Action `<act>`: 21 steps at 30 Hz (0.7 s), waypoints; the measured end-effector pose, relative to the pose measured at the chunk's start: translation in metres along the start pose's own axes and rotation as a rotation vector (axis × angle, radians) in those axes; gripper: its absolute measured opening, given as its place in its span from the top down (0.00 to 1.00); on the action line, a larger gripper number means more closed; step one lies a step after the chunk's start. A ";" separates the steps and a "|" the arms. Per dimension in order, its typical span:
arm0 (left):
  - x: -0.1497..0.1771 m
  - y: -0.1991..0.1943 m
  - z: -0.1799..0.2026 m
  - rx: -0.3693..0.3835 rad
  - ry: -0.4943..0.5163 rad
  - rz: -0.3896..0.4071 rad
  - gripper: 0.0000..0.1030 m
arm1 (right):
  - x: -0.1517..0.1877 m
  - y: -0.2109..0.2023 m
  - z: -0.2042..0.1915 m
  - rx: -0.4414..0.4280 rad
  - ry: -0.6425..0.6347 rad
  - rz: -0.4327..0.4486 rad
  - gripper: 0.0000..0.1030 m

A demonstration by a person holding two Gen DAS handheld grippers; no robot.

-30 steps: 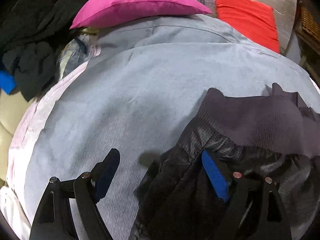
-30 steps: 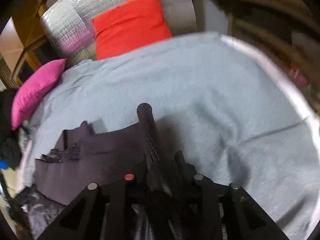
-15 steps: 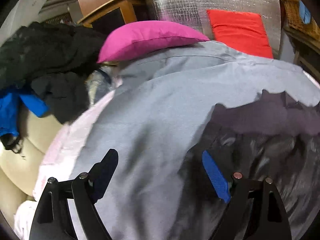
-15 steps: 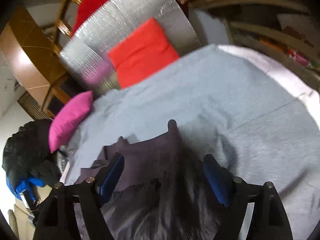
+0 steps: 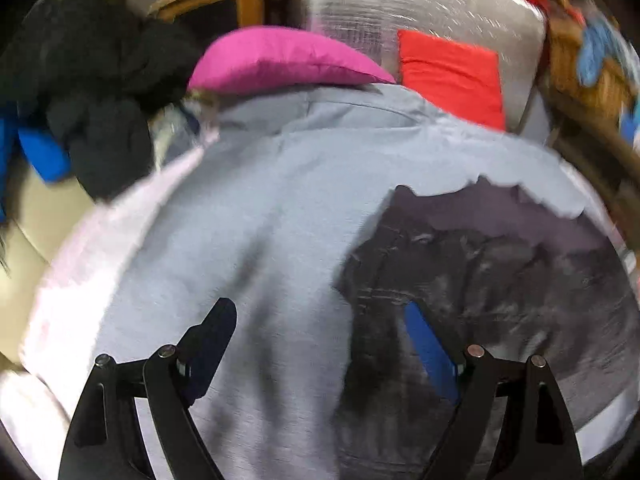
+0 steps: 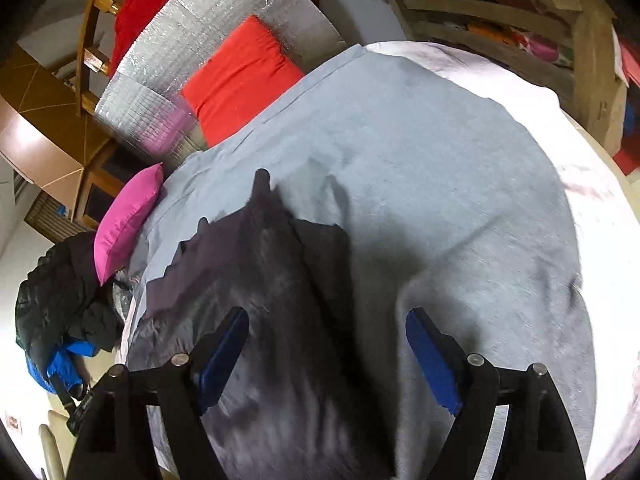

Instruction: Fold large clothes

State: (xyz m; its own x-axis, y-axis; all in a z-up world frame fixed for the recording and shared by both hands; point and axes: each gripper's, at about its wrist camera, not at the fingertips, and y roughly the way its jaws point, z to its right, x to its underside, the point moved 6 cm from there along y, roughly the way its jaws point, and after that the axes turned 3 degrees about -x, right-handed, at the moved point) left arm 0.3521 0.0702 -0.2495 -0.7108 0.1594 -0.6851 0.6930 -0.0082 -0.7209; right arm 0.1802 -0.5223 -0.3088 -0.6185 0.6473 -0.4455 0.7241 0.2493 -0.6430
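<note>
A dark jacket (image 5: 500, 280) with a shiny shell and a purple knit hem lies spread on the grey-blue bed cover (image 5: 280, 208). It also shows in the right wrist view (image 6: 272, 300), with the bed cover (image 6: 440, 160) around it. My left gripper (image 5: 320, 344) is open and empty, above the jacket's left edge. My right gripper (image 6: 326, 352) is open and empty, above the jacket's right side. Both views are blurred by motion.
A pink pillow (image 5: 280, 60) and a red pillow (image 5: 452, 76) lie at the bed's far end against a silver padded board (image 5: 400, 4). A heap of dark and blue clothes (image 5: 80, 88) sits at the left. Wooden furniture (image 6: 520, 20) stands along the right.
My right gripper let go of the jacket's hem and opened. Both grippers lifted and pulled back from the jacket, which now lies flat on the bed.
</note>
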 end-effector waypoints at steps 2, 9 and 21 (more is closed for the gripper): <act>0.002 0.004 0.009 -0.049 0.072 -0.010 0.16 | 0.004 -0.001 0.005 -0.018 -0.005 -0.018 0.18; 0.012 0.027 0.034 -0.158 0.237 -0.058 0.16 | 0.012 0.019 0.008 0.012 -0.025 -0.074 0.18; 0.018 0.026 0.041 -0.210 0.327 -0.026 0.16 | 0.002 -0.024 -0.060 0.158 -0.320 0.259 0.20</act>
State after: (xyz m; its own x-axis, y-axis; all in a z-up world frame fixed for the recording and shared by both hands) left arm 0.3530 0.0326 -0.2848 -0.6763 0.4634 -0.5726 0.7087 0.1973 -0.6774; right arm 0.1806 -0.4836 -0.2567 -0.5043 0.4117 -0.7591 0.8275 -0.0210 -0.5611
